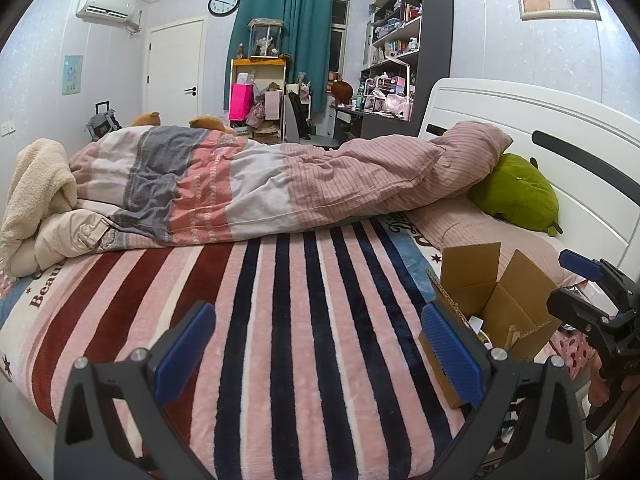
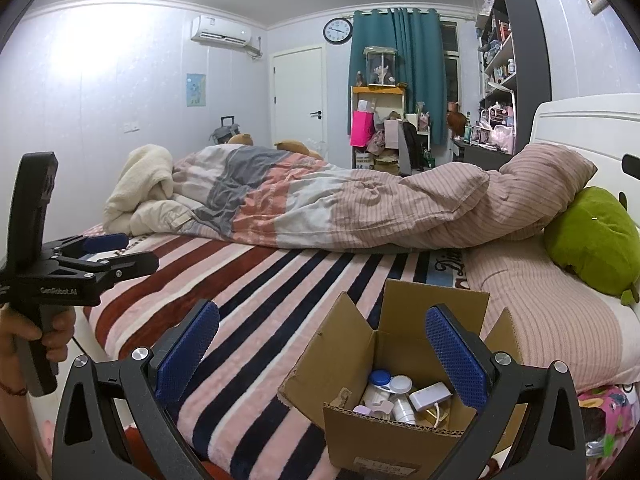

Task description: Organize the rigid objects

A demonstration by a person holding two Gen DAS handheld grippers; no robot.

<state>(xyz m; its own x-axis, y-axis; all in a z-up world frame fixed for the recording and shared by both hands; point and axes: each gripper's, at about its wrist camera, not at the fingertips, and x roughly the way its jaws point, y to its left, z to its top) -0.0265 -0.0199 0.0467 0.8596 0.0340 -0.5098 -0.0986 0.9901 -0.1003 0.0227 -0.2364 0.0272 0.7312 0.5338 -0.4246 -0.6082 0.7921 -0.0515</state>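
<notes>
An open cardboard box (image 2: 400,420) sits on the striped bed blanket (image 2: 280,300) near the front edge. Inside it lie several small rigid items: white bottles and jars (image 2: 394,394) and a small white box (image 2: 430,396). My right gripper (image 2: 322,348) is open and empty, held just above the box, which lies between and under its right finger. My left gripper (image 1: 316,348) is open and empty over the bare blanket, left of the box (image 1: 488,300). Each gripper shows in the other's view: the right one (image 1: 592,300) and the left one (image 2: 100,256).
A rumpled duvet (image 1: 256,184) lies across the bed behind the blanket. A pink pillow (image 2: 532,320) and a green plush (image 2: 592,236) lie by the white headboard (image 1: 520,128) at the right. Shelves and a cluttered desk stand at the far wall.
</notes>
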